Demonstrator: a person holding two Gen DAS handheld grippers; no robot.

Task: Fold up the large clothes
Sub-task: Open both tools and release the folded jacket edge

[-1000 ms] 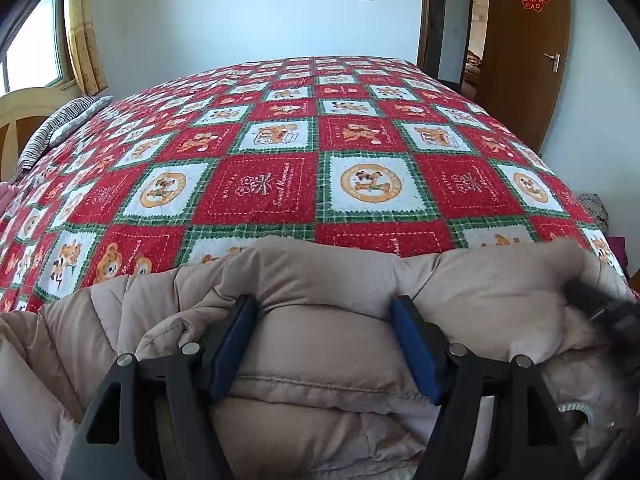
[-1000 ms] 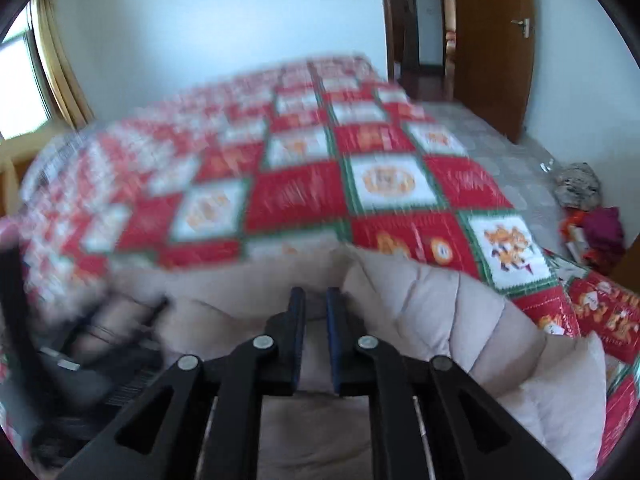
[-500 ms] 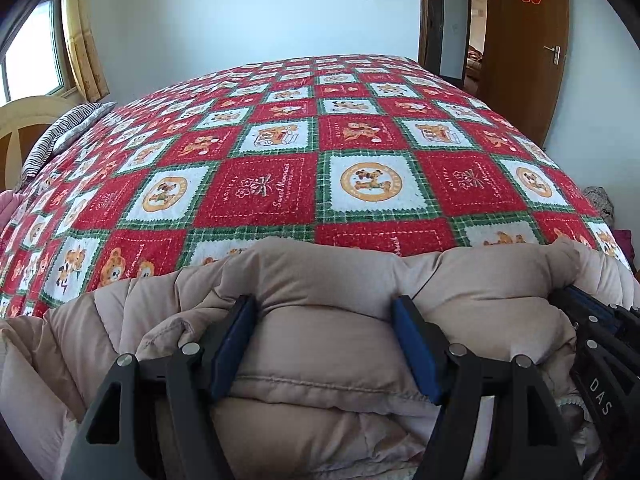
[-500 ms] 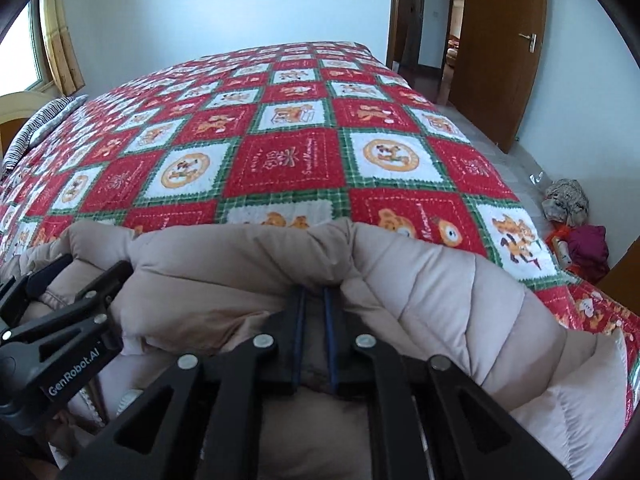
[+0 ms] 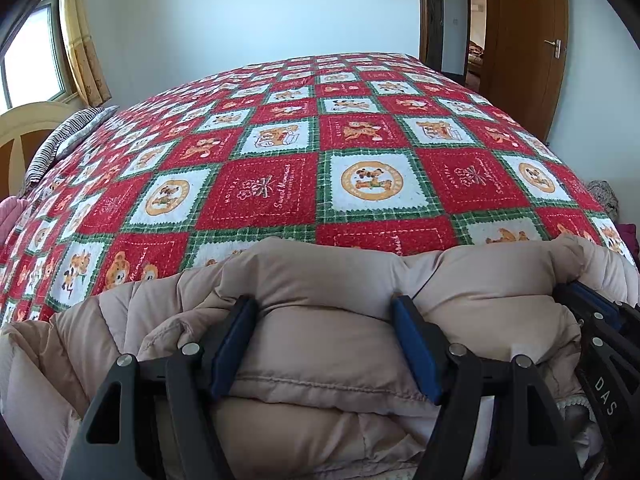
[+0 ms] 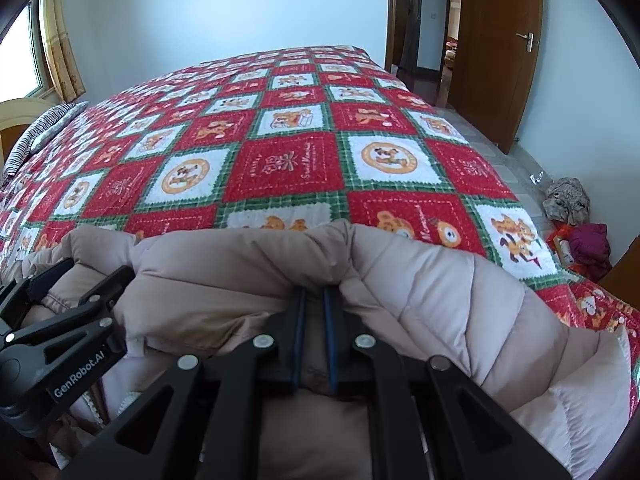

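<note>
Both grippers grip puffy jacket at bed's near edge

Beige quilted jacket (image 5: 320, 340) lies bunched at the near edge of the bed (image 5: 260, 192), on a red, green and white patchwork cover printed with bears. The left gripper (image 5: 324, 344) has its blue-padded fingers (image 5: 230, 344) set wide, each pad pressed into the sides of a thick padded fold that bulges between them. The right gripper (image 6: 314, 336) has its fingers (image 6: 298, 332) nearly together, pinching a thin fold of the same jacket (image 6: 420, 300); fabric puckers just ahead of the tips. The two tools sit near each other, each showing at the edge of the other's view. Beyond the bed stand a pale wall and a brown door (image 6: 496, 52), ajar. A small heap of cloth (image 6: 576, 220) lies on the floor to the right.
</note>
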